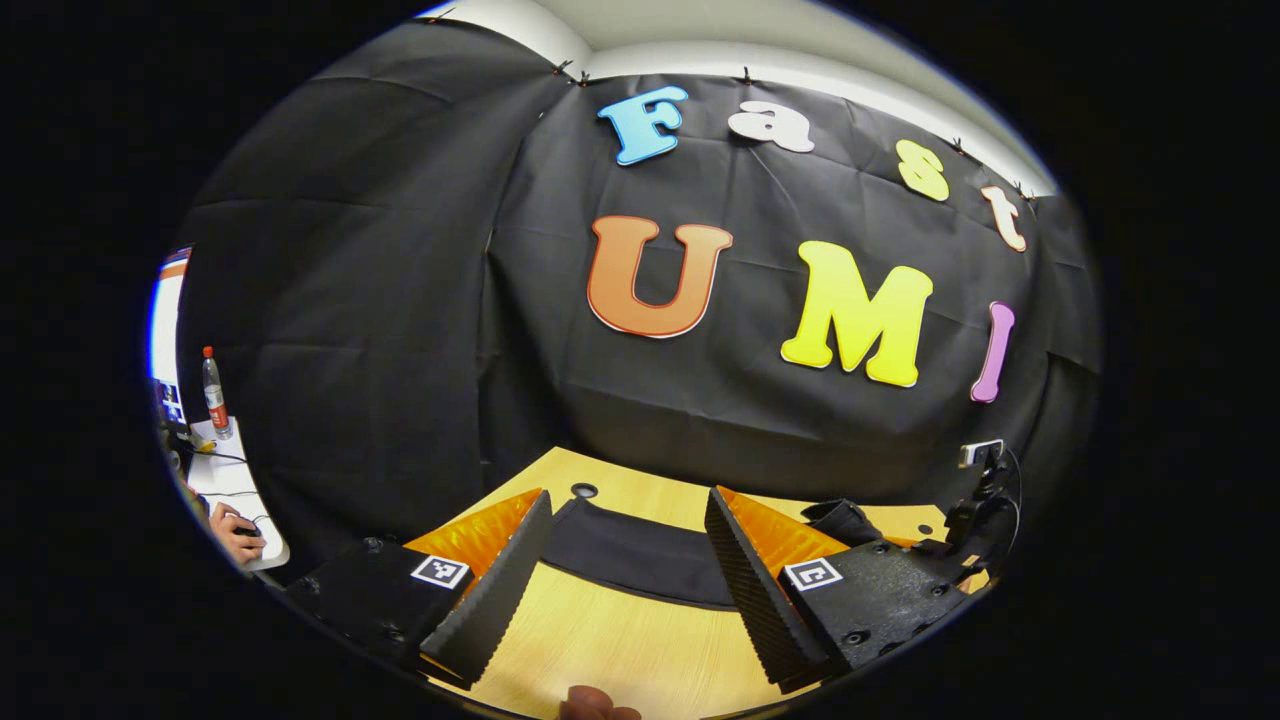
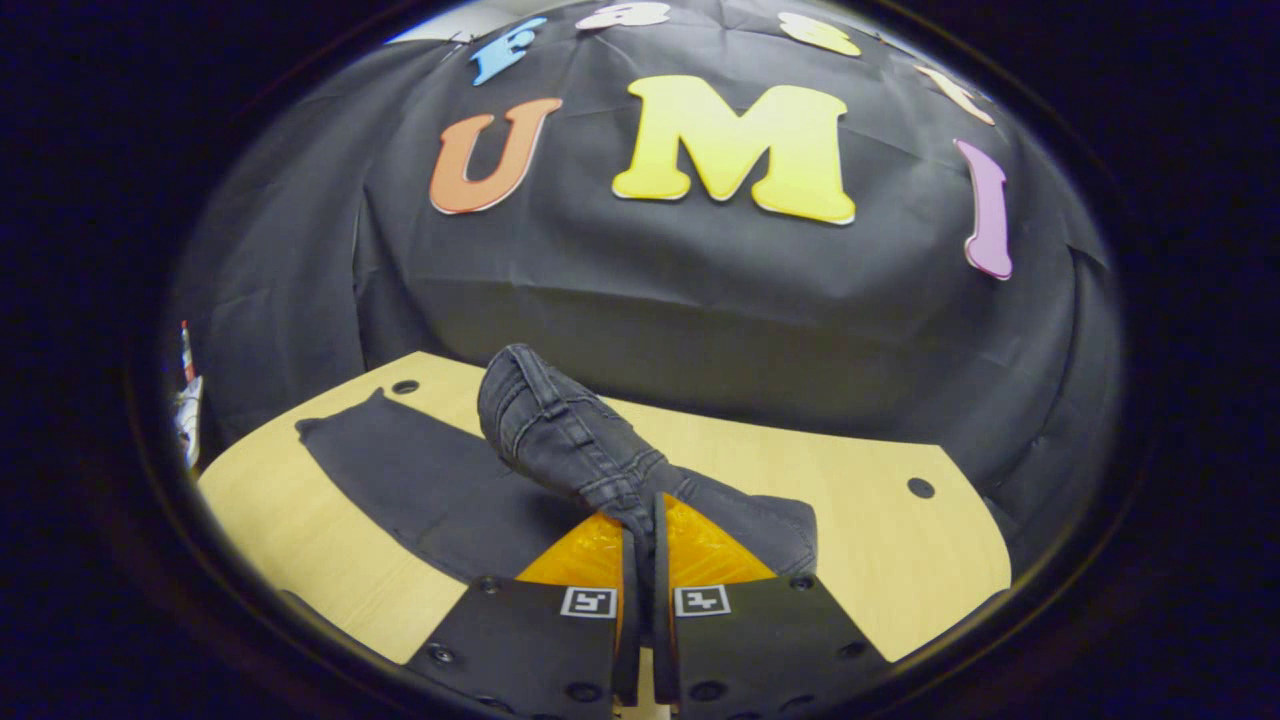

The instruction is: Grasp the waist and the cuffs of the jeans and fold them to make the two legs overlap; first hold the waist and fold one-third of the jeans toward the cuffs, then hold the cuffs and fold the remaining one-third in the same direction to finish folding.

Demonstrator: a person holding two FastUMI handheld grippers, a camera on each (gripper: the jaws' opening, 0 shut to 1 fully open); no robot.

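The left gripper (image 1: 628, 585) is spread wide above the light wooden surface (image 1: 620, 640), grasping nothing. The dark grey denim jeans (image 2: 430, 485) lie flat leftward, their bunched waist end lifted and clenched in the right gripper (image 2: 640, 560).

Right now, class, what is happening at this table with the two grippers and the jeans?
A person is folding dark jeans on a wooden table with two handheld grippers. The right gripper is shut on a bunched end of the jeans, lifted off the table, while the rest lies flat. The left gripper is open and holds nothing, with the flat part of the jeans ahead of it. The fold is underway, not finished.
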